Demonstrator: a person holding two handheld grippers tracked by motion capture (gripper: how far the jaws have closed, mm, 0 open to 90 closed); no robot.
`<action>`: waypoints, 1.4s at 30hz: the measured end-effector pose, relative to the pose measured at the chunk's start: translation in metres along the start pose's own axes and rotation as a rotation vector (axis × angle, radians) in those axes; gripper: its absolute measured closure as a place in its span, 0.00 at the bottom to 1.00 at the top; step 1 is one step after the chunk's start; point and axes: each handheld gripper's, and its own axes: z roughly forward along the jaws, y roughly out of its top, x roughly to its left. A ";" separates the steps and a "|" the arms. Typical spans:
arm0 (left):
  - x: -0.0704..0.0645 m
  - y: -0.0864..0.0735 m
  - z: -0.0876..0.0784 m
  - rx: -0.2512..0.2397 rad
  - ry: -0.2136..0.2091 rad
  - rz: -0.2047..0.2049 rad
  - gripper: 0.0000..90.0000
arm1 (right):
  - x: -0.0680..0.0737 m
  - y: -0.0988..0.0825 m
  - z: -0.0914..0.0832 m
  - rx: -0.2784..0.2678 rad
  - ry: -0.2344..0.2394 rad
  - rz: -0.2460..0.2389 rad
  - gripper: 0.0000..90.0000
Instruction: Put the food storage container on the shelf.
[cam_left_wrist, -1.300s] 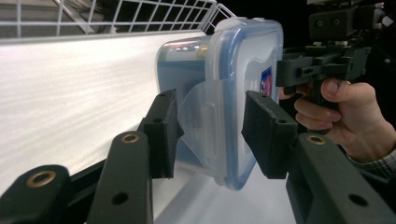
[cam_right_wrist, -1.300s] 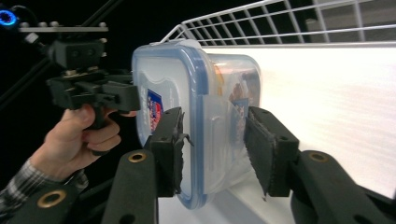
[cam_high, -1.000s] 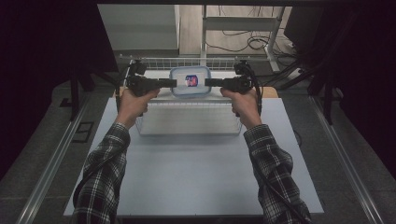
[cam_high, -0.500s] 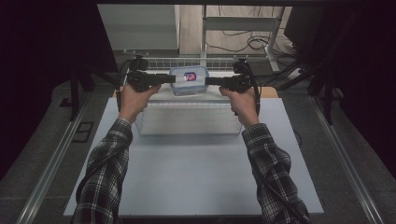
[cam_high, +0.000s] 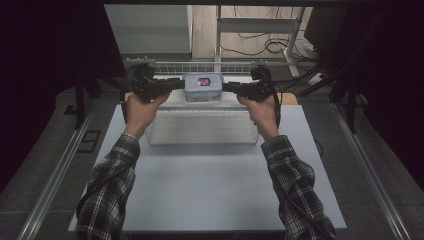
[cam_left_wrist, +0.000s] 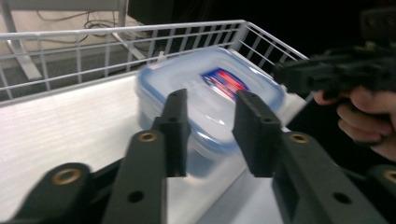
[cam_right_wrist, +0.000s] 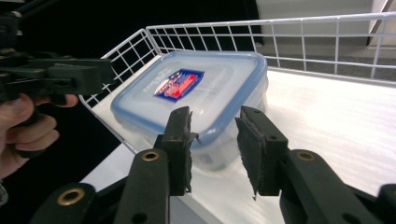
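Observation:
A clear plastic container (cam_high: 202, 86) with a blue-rimmed lid and a red and blue label sits between my two grippers at the far end of the table. In the left gripper view the container (cam_left_wrist: 210, 98) rests on a white surface just beyond my left gripper (cam_left_wrist: 210, 100), whose jaws stand open at its near side. My right gripper (cam_right_wrist: 215, 114) is open too, its tips at the opposite side of the container (cam_right_wrist: 196, 93). From above, the left gripper (cam_high: 179, 85) and the right gripper (cam_high: 227, 87) point at each other across the box.
A white wire basket (cam_high: 202, 127) lies on the table just in front of the container. A wire rail (cam_high: 200, 66) runs behind it, and the same rail (cam_right_wrist: 299, 37) fences the white surface. Cables and a metal stand (cam_high: 260, 25) lie beyond.
Both hands and the container shifted slightly toward the far side and back. The container stays between the two grippers.

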 end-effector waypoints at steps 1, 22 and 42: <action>-0.003 -0.003 -0.002 -0.003 -0.004 0.010 0.80 | 0.001 -0.002 -0.002 0.000 0.002 -0.005 0.74; -0.006 -0.024 0.025 0.066 -0.031 0.010 0.93 | 0.005 -0.024 0.012 0.050 0.025 -0.036 0.93; -0.011 -0.041 0.009 0.036 -0.066 0.017 0.64 | 0.020 -0.034 0.006 0.033 0.025 -0.079 0.65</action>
